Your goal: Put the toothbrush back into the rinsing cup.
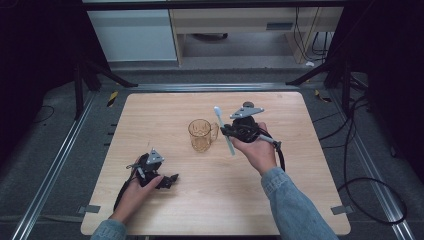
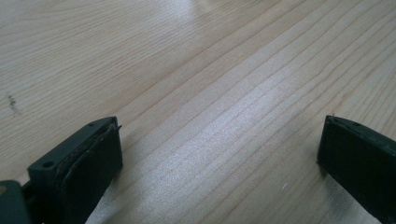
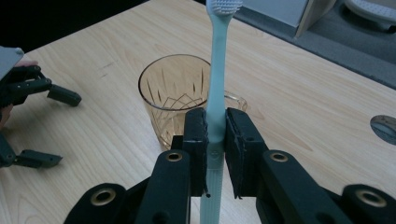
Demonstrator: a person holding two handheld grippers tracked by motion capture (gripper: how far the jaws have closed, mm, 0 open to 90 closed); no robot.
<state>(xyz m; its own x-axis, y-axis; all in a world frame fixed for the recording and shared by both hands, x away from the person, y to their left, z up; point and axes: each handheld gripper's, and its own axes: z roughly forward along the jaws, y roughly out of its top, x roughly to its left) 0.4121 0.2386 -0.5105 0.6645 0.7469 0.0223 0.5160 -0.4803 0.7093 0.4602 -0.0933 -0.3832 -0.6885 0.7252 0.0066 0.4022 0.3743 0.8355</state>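
Observation:
My right gripper [image 3: 215, 123] is shut on a pale blue toothbrush [image 3: 216, 88], bristle head up and handle running down between the jaws. In the high view the toothbrush [image 1: 223, 129] slants beside the right gripper [image 1: 226, 131], just right of an amber glass mug [image 1: 201, 134] standing upright mid-table. That mug [image 3: 180, 100] sits directly behind the clamped brush in the right gripper view. My left gripper [image 1: 170, 180] rests low on the table's front left, jaws spread wide with bare wood between them [image 2: 219, 149].
The wooden table [image 1: 165, 115] has bare room on all sides of the mug. Black stand legs [image 1: 95, 72] and cables [image 1: 360, 150] lie on the grey floor beyond the edges. A round cable hole [image 3: 384, 128] is in the tabletop near the right gripper.

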